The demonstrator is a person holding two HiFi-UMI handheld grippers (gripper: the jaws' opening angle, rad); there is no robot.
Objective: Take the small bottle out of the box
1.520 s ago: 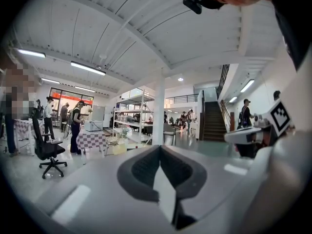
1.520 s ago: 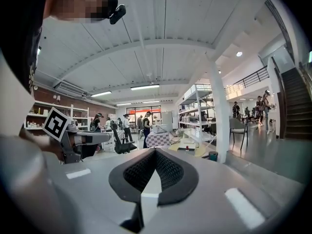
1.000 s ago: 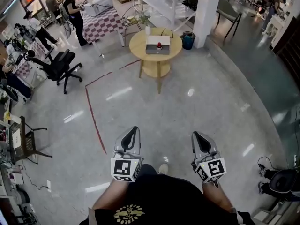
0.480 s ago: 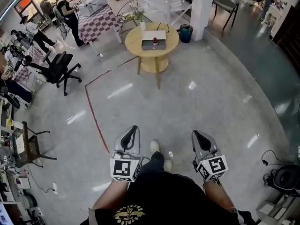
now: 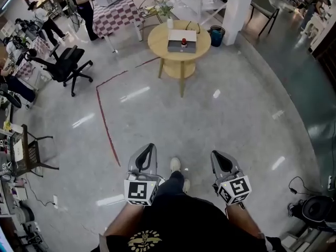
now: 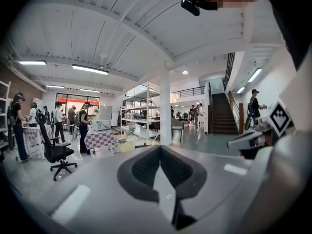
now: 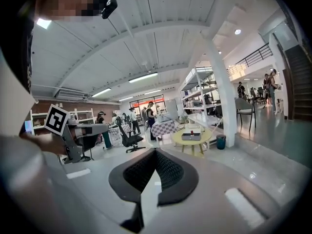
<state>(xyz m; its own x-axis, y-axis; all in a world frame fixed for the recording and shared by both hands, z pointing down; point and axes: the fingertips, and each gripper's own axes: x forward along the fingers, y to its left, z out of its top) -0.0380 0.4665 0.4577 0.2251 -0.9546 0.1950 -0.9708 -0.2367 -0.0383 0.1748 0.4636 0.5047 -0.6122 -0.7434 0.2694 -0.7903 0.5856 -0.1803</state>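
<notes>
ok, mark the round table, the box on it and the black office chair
round table [image 5: 157,45]: head view, bare tabletop left of the box.
box [image 5: 177,48]: head view, its grey near side.
black office chair [image 5: 64,67]: head view, its seat.

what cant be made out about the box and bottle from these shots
- Small bottle: head view, too small; only a red speck at the box, upright or lying unclear.
- Box inside: right gripper view, too far and tiny to see.
- Round table: left gripper view, mostly hidden behind the left gripper.
</notes>
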